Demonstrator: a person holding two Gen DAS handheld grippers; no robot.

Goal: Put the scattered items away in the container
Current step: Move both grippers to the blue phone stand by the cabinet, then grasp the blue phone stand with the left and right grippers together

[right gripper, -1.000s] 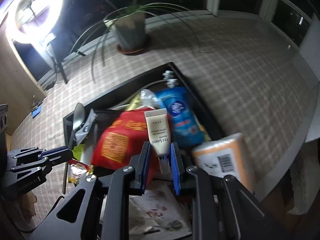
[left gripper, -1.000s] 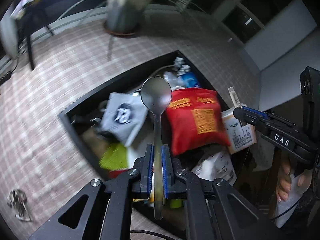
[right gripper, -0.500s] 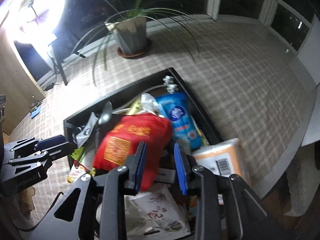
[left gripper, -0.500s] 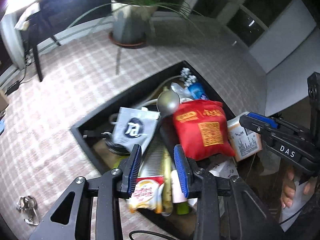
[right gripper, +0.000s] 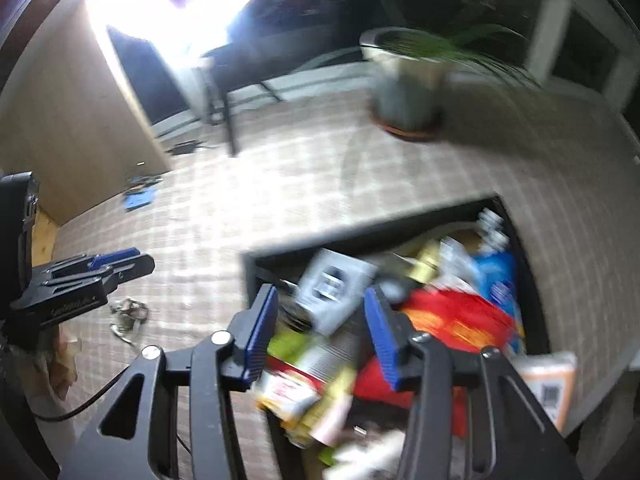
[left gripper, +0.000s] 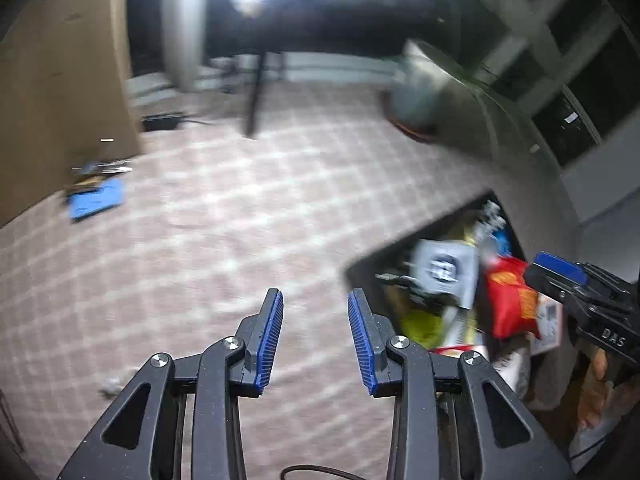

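The black container [right gripper: 360, 232] is heaped with items: a red bag [right gripper: 460, 320], a grey pouch [right gripper: 332, 280] and a blue tissue pack [right gripper: 496, 276]. My right gripper [right gripper: 320, 294] hangs over its near left part. Its jaws are opening and nothing is between them. My left gripper [left gripper: 315, 296] is open and empty over the checked cloth, left of the container [left gripper: 360, 268]. In its view the red bag [left gripper: 508, 304] and the right gripper [left gripper: 560, 272] are at the right. A bunch of keys [right gripper: 128, 314] lies on the cloth near the left gripper [right gripper: 120, 260]. Both views are blurred.
A potted plant [right gripper: 408, 92] stands at the back of the cloth. A blue flat item [left gripper: 96, 200] lies far left by a wooden panel. An orange package [right gripper: 552, 380] sits at the container's near right corner. A bright lamp and a dark stand are behind.
The left gripper let go of the spoon and the right one let go of the cream tube, both over the container. Both grippers then swung left, the left one out over the cloth.
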